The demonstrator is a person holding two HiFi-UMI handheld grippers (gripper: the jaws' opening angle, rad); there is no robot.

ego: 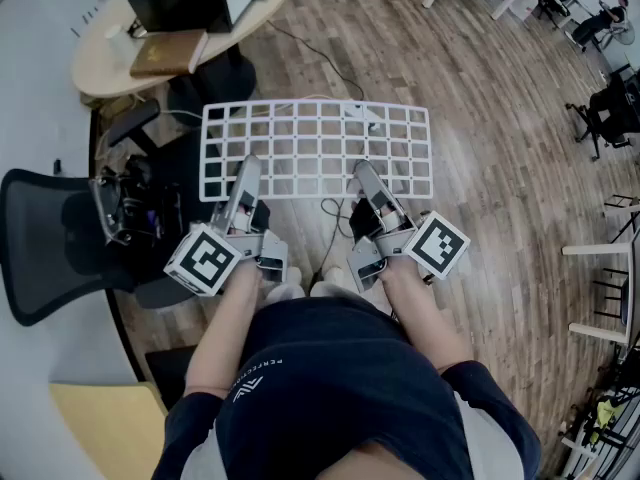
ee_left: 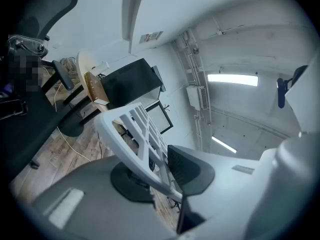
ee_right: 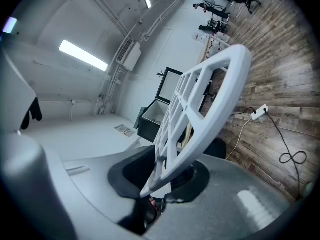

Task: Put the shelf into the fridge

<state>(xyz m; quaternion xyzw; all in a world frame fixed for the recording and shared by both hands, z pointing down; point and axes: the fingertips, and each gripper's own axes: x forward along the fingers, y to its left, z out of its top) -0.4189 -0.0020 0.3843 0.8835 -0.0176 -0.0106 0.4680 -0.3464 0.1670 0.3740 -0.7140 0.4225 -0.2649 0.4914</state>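
The white grid shelf [ego: 316, 148] sits level at mid-frame in the head view, held above the wood floor [ego: 500, 168]. The left gripper [ego: 244, 176] has its jaws clamped on the shelf's lower left edge. The right gripper [ego: 366, 176] has its jaws clamped on the lower right edge. A black chair [ego: 40, 238] fills the left edge. A round table [ego: 100, 63] with a brown book [ego: 167, 52] lies at upper left.
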